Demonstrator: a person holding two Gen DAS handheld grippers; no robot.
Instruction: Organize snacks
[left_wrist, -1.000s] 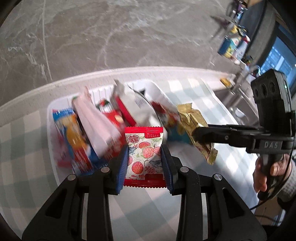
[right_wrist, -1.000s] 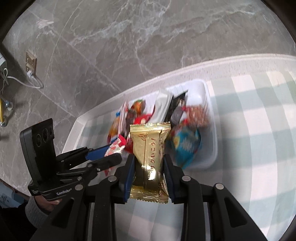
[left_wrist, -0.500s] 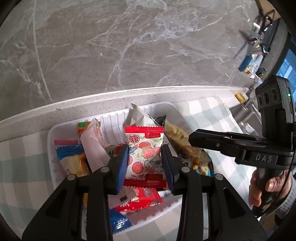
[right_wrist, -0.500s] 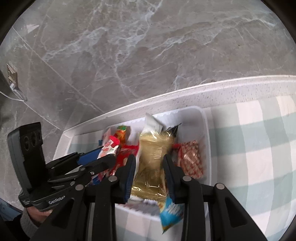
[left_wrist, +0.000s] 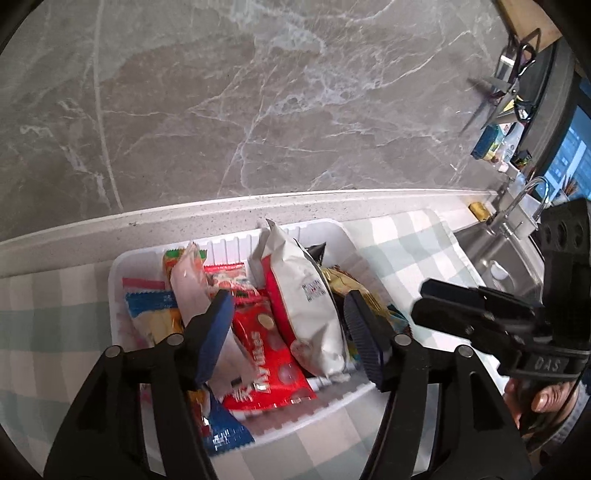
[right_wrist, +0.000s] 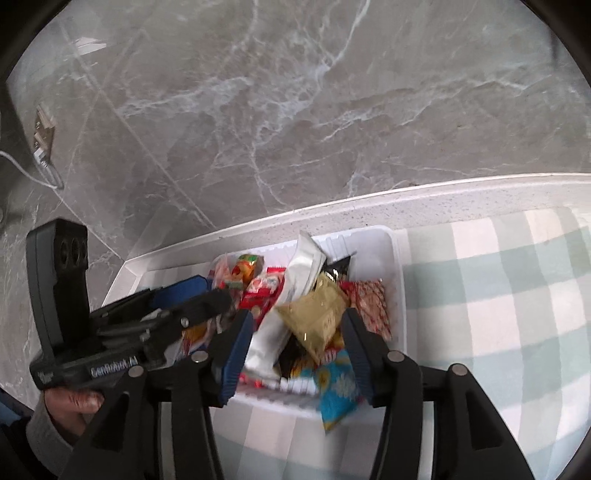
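Both grippers, left gripper (left_wrist: 291, 325) and right gripper (right_wrist: 295, 347), have just been opening, empty, above the white plastic bin (left_wrist: 325, 410); its crinkly snack packets (left_wrist: 303, 302) look gathered.

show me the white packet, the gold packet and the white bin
white packet (left_wrist: 306, 295), left wrist view, on its broad white back by the barcode
gold packet (right_wrist: 317, 314), right wrist view, on the middle of its crinkled face
white bin (right_wrist: 400, 295), right wrist view, on its bare right-hand wall
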